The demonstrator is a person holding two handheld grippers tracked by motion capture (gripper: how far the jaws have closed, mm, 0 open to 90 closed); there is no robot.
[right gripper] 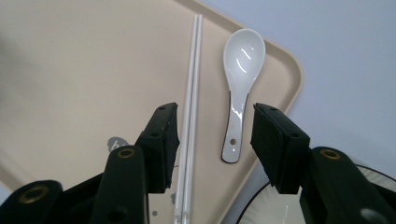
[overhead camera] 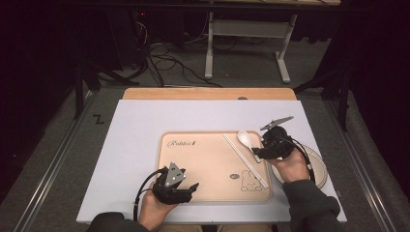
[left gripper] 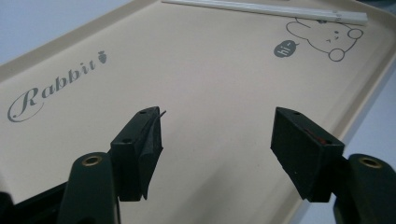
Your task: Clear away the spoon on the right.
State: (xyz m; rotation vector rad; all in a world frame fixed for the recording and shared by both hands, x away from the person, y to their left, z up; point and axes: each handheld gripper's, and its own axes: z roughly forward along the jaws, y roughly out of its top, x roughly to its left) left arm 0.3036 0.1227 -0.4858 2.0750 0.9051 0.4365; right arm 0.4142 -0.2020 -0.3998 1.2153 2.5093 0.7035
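Note:
A beige tray (overhead camera: 198, 159) printed with "Rabbit" and a bunny lies on the white table. A white ceramic spoon (overhead camera: 245, 139) (right gripper: 240, 79) rests in its far right corner, beside a pair of white chopsticks (overhead camera: 244, 160) (right gripper: 190, 107) (left gripper: 266, 8). My right gripper (overhead camera: 257, 153) (right gripper: 214, 140) hovers above the spoon's handle, jaws open with nothing between them. My left gripper (overhead camera: 191, 189) (left gripper: 217, 149) sits low over the tray's near left part, open and empty.
A white plate with a dark rim (overhead camera: 316, 166) (right gripper: 261, 205) lies to the right of the tray, under my right hand. The table's wooden far edge (overhead camera: 208, 93) borders a floor with cables and a desk frame (overhead camera: 246, 43).

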